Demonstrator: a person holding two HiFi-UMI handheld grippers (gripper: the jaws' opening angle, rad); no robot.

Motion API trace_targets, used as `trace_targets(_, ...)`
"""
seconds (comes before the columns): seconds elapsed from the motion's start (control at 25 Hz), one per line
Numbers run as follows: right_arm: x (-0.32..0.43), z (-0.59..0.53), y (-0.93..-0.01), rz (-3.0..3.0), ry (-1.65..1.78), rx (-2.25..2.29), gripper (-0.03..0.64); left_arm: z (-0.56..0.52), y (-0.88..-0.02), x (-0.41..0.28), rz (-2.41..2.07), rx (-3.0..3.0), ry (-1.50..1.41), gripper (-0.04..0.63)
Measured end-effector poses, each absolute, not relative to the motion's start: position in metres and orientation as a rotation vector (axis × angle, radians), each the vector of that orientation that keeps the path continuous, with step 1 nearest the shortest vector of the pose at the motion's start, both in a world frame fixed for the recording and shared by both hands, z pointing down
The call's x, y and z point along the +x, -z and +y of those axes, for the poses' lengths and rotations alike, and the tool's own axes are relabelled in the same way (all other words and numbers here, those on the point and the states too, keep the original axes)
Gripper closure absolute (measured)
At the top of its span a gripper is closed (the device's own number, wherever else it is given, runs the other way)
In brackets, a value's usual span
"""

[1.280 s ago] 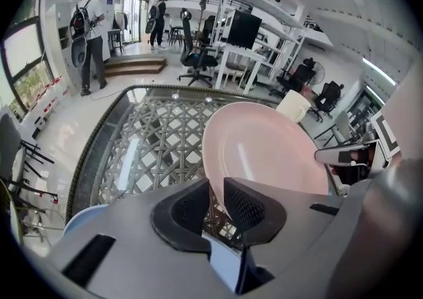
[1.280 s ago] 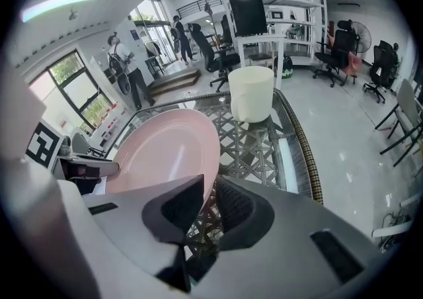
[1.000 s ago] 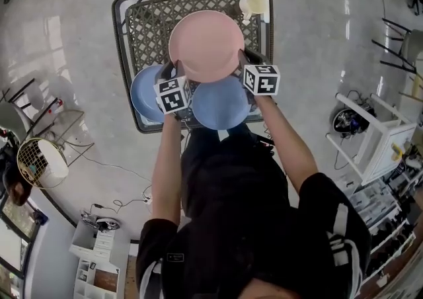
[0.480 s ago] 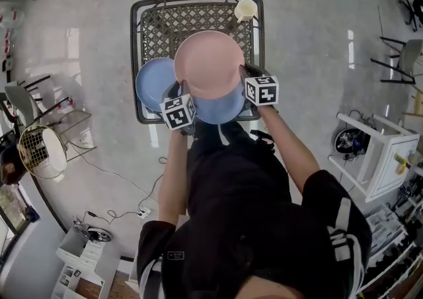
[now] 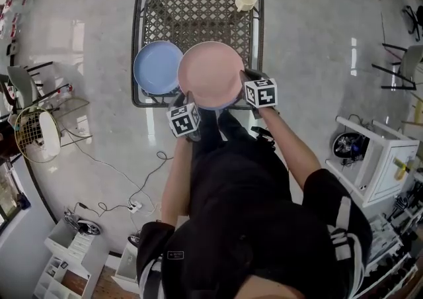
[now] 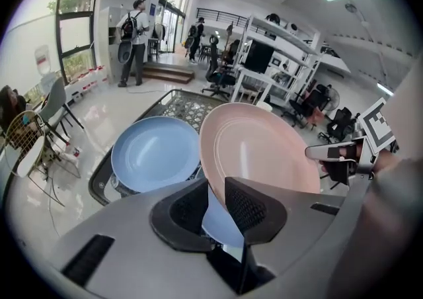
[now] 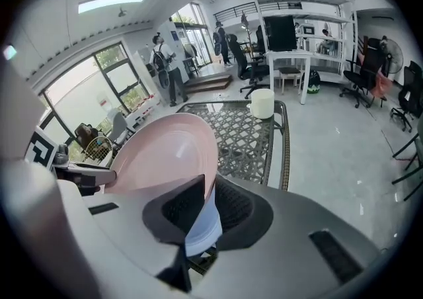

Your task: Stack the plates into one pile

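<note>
Pink plate [image 5: 210,73], head view: held clear above the near edge of the lattice table [image 5: 198,16], toward the right; gripped from two sides, probably against tipping on the way to a pile.
Left gripper [image 5: 187,99], head view: clamped on the pink plate's near-left rim.
Right gripper [image 5: 244,79], head view: clamped on the near-right rim, opposite, sharing the load.
Blue plate [image 5: 157,66], head view: flat at the table's near-left corner, just beside the pink plate; not yet in any pile.
Cup [image 5: 246,0], head view: upright at the far-right corner, well apart from the plates.
Jaws, left gripper view: pinching the pink rim edge-on; have just been opening a little, rim between them.
Second blue plate [image 6: 220,219], left gripper view: shows through the gap under the pink rim; likely the landing spot.
Jaws, right gripper view: tight on the pink rim; have just been closing; pale blue rim beneath.
Step, by judgement: setting the pink plate onto the second blue plate; corner blue plate left to add.
</note>
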State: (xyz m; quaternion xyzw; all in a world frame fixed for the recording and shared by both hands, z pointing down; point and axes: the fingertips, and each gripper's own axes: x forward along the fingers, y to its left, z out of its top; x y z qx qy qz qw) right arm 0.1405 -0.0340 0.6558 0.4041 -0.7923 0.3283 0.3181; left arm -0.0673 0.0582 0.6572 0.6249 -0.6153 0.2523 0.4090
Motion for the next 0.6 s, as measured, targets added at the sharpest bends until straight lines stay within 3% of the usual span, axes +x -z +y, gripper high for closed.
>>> trace_targets(0.6, 0.150, 0.003, -0.734, -1.934, -0.854, 0.904, 0.569, 0.095, -0.743, -0.055, -1.459, 1.437, -0.749, 0.506)
